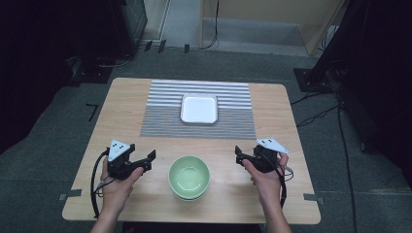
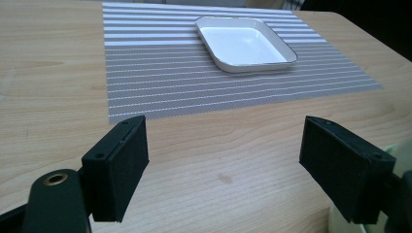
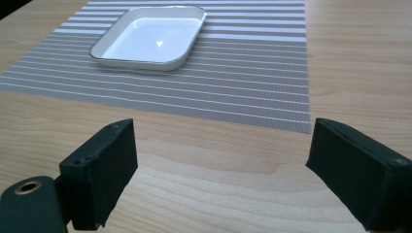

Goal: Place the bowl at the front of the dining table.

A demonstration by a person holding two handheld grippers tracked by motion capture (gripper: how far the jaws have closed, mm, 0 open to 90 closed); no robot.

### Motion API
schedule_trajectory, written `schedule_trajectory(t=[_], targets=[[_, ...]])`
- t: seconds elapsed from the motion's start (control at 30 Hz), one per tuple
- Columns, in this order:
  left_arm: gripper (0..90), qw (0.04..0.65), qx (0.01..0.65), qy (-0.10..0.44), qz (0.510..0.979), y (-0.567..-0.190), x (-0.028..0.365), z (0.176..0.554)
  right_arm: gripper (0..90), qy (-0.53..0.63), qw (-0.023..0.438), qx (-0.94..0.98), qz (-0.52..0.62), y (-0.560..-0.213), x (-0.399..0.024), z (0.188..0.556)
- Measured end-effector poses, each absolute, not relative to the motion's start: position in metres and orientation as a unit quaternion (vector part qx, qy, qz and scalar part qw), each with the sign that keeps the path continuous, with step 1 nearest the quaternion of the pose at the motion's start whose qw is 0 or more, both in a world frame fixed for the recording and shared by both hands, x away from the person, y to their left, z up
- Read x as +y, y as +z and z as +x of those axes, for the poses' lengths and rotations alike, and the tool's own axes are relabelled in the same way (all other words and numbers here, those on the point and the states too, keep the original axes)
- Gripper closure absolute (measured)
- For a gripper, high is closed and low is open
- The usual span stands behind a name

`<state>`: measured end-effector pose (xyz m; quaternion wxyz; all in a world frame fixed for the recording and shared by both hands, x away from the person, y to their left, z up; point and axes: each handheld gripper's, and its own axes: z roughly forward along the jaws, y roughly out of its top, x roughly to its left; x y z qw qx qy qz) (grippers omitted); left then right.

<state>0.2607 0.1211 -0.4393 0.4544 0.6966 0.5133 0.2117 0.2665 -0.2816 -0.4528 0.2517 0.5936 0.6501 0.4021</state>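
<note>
A pale green bowl (image 1: 189, 177) stands near the table's front edge, between my two hands; its rim (image 2: 396, 150) peeks in at the right of the left gripper view. A white square dish (image 1: 199, 108) (image 2: 245, 43) (image 3: 148, 39) rests on a grey striped placemat (image 1: 160, 121) (image 2: 170, 82) (image 3: 252, 73) farther back. My left gripper (image 1: 149, 160) (image 2: 228, 170) hovers left of the bowl, jaws wide open with bare wood between them. My right gripper (image 1: 239, 154) (image 3: 223, 179) hovers right of the bowl, also open and holding nothing.
The wooden table (image 1: 126, 102) has bare strips left and right of the placemat. Grey floor surrounds it, with cables (image 1: 316, 116) at the right and dark equipment (image 1: 121, 24) at the back left.
</note>
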Motion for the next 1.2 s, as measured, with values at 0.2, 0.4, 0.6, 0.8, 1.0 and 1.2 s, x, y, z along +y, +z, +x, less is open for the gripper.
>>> schedule_trajectory(t=[0.2,0.4,0.6,0.8,1.0,1.2], targets=[[17.9,0.458,0.504,0.207,0.703,-0.438,0.113,0.257,10.1,0.410,0.252,0.658,0.579,-0.445,-0.266,0.262],[22.5,0.462,0.489,0.202,0.712,-0.436,0.104,0.253,10.1,0.422,0.251,0.661,0.568,-0.440,-0.254,0.258],[25.4,0.472,0.479,0.193,0.714,-0.433,0.097,0.249,13.9,0.429,0.259,0.660,0.560,-0.436,-0.243,0.253],[27.1,0.480,0.464,0.183,0.722,-0.431,0.089,0.245,14.4,0.437,0.249,0.666,0.551,-0.433,-0.232,0.250],[33.3,0.483,0.449,0.172,0.732,-0.431,0.081,0.241,16.2,0.447,0.242,0.668,0.543,-0.430,-0.221,0.246],[33.5,0.482,0.434,0.150,0.746,-0.432,0.072,0.239,28.1,0.476,0.224,0.669,0.524,-0.424,-0.211,0.239]])
